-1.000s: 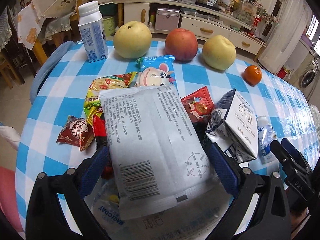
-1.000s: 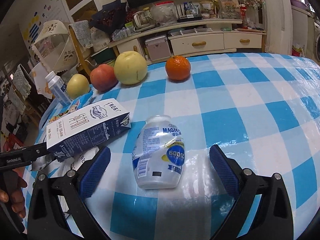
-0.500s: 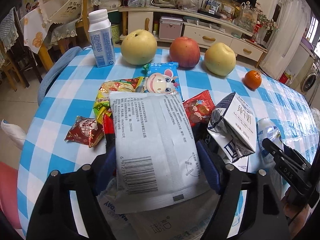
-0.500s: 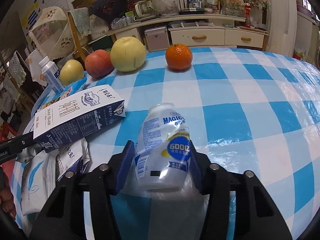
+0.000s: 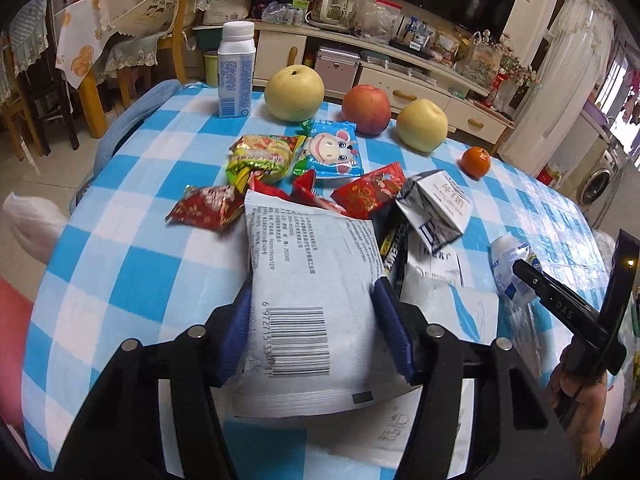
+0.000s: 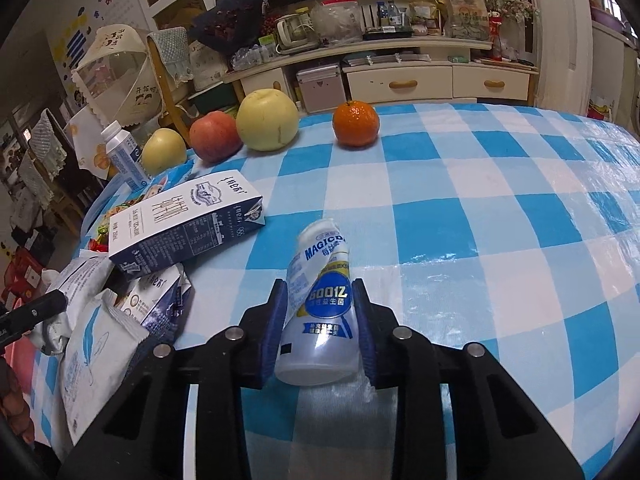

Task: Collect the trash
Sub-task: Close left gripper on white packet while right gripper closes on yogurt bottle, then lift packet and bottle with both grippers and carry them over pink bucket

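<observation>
Four fruits (image 5: 295, 92) behind wrappers (image 5: 260, 156).

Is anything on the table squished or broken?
Yes. The little plastic bottle between the right gripper's closing jaws is crumpled and dented. The milk carton lies tipped on its side on other flattened packaging, its end crushed.

Both grippers (image 5: 316, 330) (image 6: 320, 320) have black frames, blue jaws, silver screws.

Non-task: two pears (image 5: 295, 92) (image 5: 423, 125), apple (image 5: 366, 109), orange (image 6: 356, 123), upright milk bottle (image 5: 236, 76) lined along checked desk (image 6: 480, 184) far edge; sideboard (image 6: 420, 80) behind.
</observation>
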`<state>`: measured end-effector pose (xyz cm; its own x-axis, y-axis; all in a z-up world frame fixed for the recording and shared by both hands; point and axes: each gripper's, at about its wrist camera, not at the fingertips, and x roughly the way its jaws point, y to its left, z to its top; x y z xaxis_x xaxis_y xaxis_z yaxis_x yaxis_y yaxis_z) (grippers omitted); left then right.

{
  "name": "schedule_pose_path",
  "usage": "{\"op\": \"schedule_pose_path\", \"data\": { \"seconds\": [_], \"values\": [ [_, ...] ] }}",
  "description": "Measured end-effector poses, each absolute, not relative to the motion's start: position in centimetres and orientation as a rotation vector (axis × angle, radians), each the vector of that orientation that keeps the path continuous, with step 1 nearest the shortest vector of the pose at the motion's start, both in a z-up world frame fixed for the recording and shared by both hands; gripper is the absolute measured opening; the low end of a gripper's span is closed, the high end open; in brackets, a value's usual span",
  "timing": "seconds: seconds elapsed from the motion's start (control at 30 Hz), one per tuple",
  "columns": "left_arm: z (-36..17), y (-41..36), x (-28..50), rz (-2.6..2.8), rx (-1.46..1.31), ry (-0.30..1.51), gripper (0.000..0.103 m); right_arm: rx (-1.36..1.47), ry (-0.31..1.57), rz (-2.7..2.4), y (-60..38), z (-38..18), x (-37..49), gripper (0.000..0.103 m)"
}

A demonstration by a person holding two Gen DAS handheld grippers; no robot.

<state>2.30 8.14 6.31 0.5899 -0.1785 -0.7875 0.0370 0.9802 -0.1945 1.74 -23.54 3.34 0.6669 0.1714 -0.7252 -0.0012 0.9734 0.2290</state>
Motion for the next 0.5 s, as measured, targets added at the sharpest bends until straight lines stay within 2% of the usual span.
{"op": "schedule_pose_path", "data": {
  "seconds": [0.27, 0.33, 0.4, 0.47, 0.5],
  "values": [
    [5.0, 9.4, -1.4, -0.154, -0.18, 0.961, 0.056, 0.175, 0.809, 0.134, -22.1, 4.8, -1.2, 0.034],
    [4.6, 9.4, -2.1, -0.152, -0.15, 0.967, 0.058, 0.17, 0.798, 0.145, -21.7, 5.3, -1.9, 0.031],
    [4.3, 9.0, -2.5, -0.145, -0.095, 0.961, 0.067, 0.173, 0.787, 0.157, -21.3, 5.7, -2.5, 0.028],
    [4.2, 8.4, -3.0, -0.139, -0.036, 0.945, 0.077, 0.176, 0.783, 0.167, -21.1, 6.0, -3.1, 0.015],
    [4.0, 8.0, -3.1, -0.133, -0.004, 0.939, 0.08, 0.178, 0.781, 0.17, -20.9, 6.2, -3.4, 0.012]
  ]
}}
